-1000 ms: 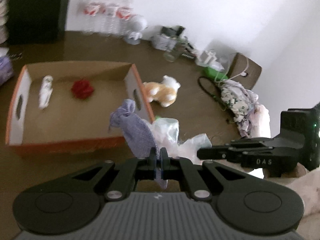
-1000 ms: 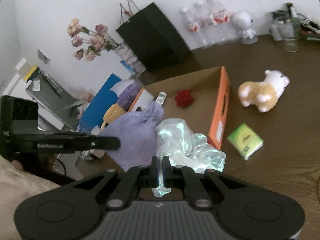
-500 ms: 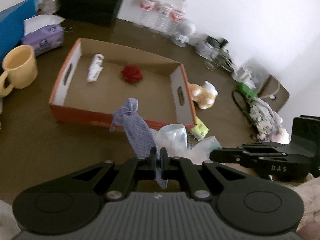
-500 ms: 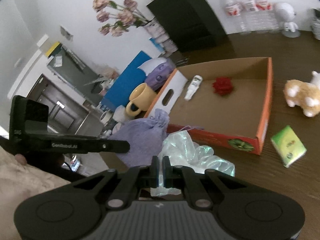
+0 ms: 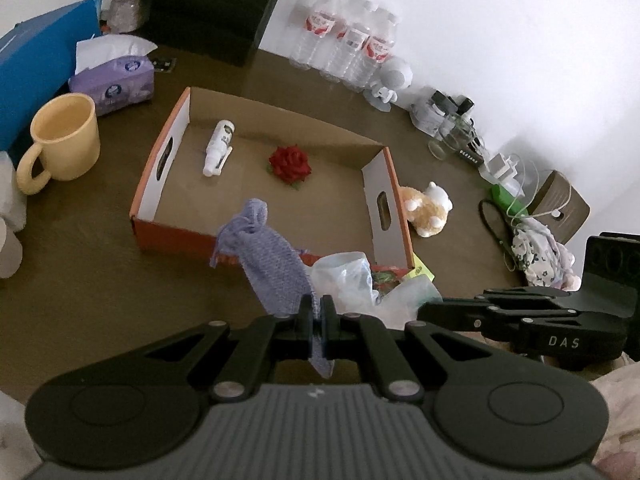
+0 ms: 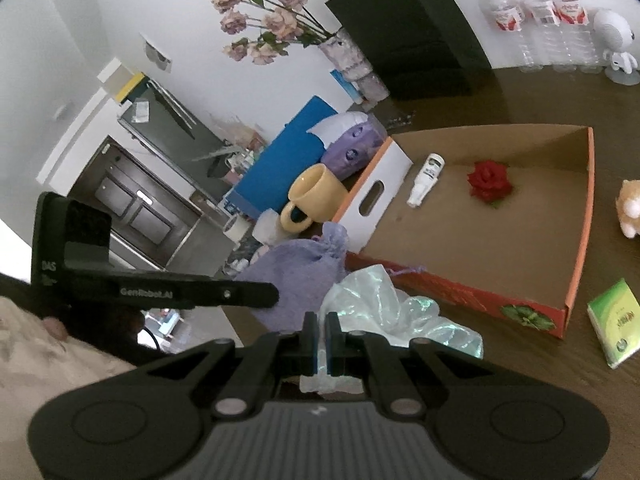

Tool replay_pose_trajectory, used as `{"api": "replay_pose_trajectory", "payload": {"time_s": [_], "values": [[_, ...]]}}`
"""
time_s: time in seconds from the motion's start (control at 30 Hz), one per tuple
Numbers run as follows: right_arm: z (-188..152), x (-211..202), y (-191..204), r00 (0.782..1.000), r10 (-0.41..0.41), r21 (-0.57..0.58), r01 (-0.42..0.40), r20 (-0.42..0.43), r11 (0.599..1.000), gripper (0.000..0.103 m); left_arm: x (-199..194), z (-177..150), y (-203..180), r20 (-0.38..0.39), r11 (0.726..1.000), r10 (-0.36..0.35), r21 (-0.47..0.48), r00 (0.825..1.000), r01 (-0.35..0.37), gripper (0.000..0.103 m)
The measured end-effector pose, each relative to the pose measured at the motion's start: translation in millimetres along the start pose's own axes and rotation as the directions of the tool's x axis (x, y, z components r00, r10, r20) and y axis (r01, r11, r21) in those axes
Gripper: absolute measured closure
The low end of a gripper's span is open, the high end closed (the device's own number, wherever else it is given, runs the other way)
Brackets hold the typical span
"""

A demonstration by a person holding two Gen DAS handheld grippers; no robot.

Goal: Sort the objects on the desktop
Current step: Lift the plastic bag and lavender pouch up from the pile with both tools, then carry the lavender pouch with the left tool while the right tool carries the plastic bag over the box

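My left gripper (image 5: 318,312) is shut on a purple knitted drawstring pouch (image 5: 272,264), held above the table in front of the cardboard box (image 5: 160,216). My right gripper (image 6: 320,330) is shut on a clear iridescent plastic bag (image 6: 384,308), held just right of the pouch (image 6: 300,268). The box (image 6: 576,280) holds a white bottle (image 5: 218,148) and a red rose (image 5: 290,162). A plush toy (image 5: 426,210) lies right of the box, and a green packet (image 6: 616,320) lies near its front right corner.
A yellow mug (image 5: 60,140), a purple tissue pack (image 5: 114,80) and a blue box (image 5: 32,64) stand left of the cardboard box. Water bottles (image 5: 348,48), a white figurine (image 5: 390,80), a glass jar (image 5: 450,136) and cables (image 5: 508,200) line the back and right.
Both grippers have lifted and pulled back from the box with the pouch and the bag still held. The view now takes in the mug and tissue pack at the left.
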State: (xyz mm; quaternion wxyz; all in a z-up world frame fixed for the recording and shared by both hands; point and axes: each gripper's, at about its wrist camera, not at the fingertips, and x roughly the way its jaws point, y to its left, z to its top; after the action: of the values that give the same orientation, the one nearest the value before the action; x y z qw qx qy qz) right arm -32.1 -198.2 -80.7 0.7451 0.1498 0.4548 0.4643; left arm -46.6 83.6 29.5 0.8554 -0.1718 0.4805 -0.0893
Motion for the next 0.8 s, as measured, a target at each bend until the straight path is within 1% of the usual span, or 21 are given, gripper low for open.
{"api": "replay_pose_trajectory", "payload": {"time_s": [0.13, 0.23, 0.43, 0.67, 0.77, 0.8], "values": [[10.5, 2.2, 2.3, 0.999, 0.008, -0.007, -0.008, 0.033, 1.0, 0.1, -2.9, 11.4, -1.9, 0.031, 1.0, -0.005, 0.031, 1.0, 0.004, 0.099], [22.4, 3.2, 6.9, 0.998, -0.008, -0.028, 0.01, 0.06, 1.0, 0.1, -5.2, 21.7, -2.5, 0.058, 0.999, -0.001, 0.054, 0.998, -0.002, 0.099], [46.5, 2.8, 9.9, 0.993, -0.004, -0.046, 0.009, 0.115, 0.999, 0.1, -6.6, 41.8, -3.9, 0.104, 0.996, -0.001, 0.086, 0.995, -0.008, 0.099], [78.7, 6.4, 4.2, 0.978, -0.059, -0.041, 0.068, 0.198, 0.997, 0.1, 5.6, 70.1, -5.1, 0.147, 0.992, -0.004, 0.125, 0.989, -0.015, 0.099], [92.9, 12.4, -5.1, 0.972, -0.104, -0.028, 0.113, 0.211, 0.993, 0.1, 18.7, 82.9, -7.2, 0.155, 0.988, 0.002, 0.153, 0.988, -0.026, 0.099], [97.4, 15.5, -8.5, 0.968, -0.134, -0.028, 0.143, 0.21, 0.989, 0.1, 23.5, 87.1, -8.0, 0.156, 0.986, 0.005, 0.162, 0.988, -0.03, 0.099]]}}
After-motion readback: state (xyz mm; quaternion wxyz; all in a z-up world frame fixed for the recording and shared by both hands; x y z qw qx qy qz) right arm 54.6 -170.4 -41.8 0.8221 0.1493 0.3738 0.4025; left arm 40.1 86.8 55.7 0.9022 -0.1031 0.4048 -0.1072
